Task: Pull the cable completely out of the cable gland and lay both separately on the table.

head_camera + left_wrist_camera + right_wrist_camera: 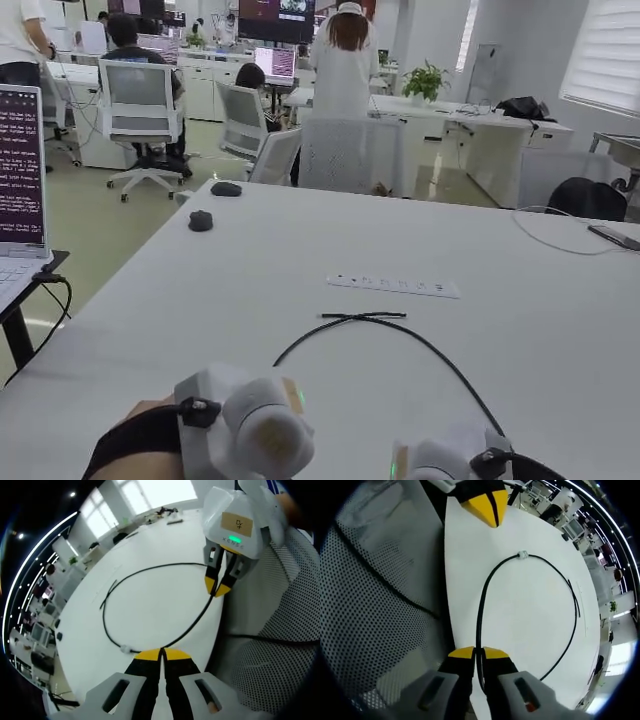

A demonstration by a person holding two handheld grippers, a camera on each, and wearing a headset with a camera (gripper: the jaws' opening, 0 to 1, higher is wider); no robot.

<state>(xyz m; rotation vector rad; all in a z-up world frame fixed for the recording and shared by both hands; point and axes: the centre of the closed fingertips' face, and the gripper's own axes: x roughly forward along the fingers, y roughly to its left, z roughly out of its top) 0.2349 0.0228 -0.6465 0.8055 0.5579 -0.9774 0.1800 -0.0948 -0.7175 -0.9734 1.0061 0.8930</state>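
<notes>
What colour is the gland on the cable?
The gland is white, on a black cable; it shows best in the right gripper view.

Both tools are built alike. The left tool (161, 652) has two black fingers capped with yellow wedge tips, each set in a pale grey mount with a dark oblong slot. The right tool (479, 652) matches it, with a small red mark in its right-hand mount. Behind the right tool's fingers sits a white rounded housing (250, 505). It carries a tan label (236, 526) with a black mark, a green light (234, 540) below the label, and small grey lettering. A black lead (520, 466) leaves the housing's rear from a black plug. Behind the left tool a black wrist band (135, 440) is worn, and a round cream cap (268, 438) closes that tool's white body.
</notes>
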